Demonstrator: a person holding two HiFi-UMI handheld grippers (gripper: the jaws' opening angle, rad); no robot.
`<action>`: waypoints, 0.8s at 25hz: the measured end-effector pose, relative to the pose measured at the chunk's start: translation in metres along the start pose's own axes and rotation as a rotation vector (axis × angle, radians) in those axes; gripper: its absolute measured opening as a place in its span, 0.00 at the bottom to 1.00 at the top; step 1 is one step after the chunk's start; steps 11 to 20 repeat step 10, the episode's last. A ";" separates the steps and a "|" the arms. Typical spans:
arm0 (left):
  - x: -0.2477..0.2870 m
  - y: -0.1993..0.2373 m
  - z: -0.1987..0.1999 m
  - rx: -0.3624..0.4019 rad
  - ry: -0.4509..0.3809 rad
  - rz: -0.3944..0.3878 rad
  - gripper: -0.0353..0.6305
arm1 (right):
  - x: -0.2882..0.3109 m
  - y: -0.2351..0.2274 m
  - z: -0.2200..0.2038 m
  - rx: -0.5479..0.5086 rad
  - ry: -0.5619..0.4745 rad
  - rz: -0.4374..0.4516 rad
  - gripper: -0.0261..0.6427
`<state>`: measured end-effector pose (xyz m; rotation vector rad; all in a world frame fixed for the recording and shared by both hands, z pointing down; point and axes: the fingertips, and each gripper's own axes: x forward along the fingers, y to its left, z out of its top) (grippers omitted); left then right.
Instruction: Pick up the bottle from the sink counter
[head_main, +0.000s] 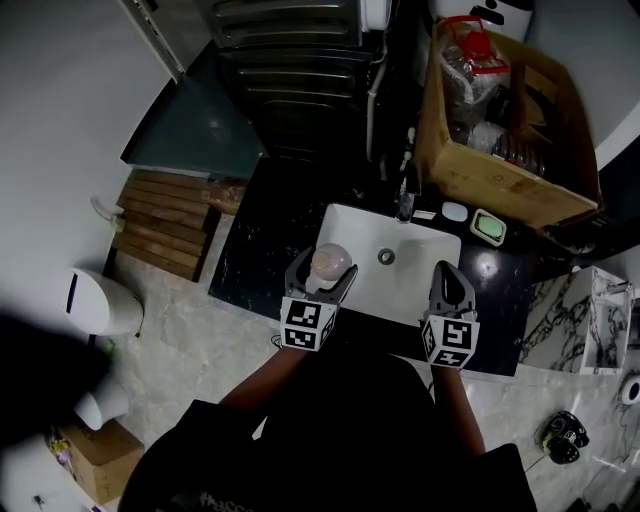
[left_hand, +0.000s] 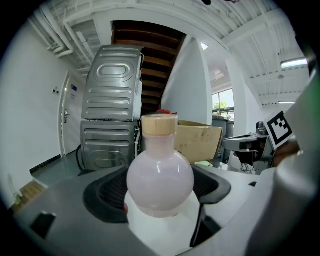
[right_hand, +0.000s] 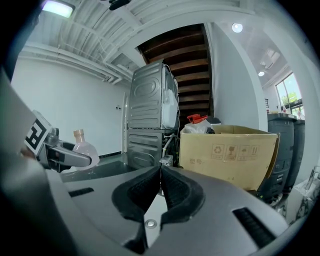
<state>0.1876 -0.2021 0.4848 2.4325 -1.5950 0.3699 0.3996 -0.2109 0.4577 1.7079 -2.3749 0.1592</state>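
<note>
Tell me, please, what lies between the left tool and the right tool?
Only the bare white basin of the sink, with its drain slightly beyond; the head view shows it. The left tool holds the bottle; the right tool is shut.

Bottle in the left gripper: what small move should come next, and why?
Probably lift the left gripper straight up a little. Its jaws sit against both sides of the bottle, which stands upright at the white sink; the right gripper is shut, empty and off to the side.
</note>
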 end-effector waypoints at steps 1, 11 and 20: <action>-0.001 0.000 0.000 -0.002 -0.001 0.001 0.62 | 0.000 0.001 0.001 -0.006 -0.001 0.000 0.09; -0.004 0.013 0.005 0.011 0.004 0.009 0.62 | 0.004 0.017 0.004 -0.028 0.008 0.010 0.09; -0.004 0.013 0.005 0.011 0.004 0.009 0.62 | 0.004 0.017 0.004 -0.028 0.008 0.010 0.09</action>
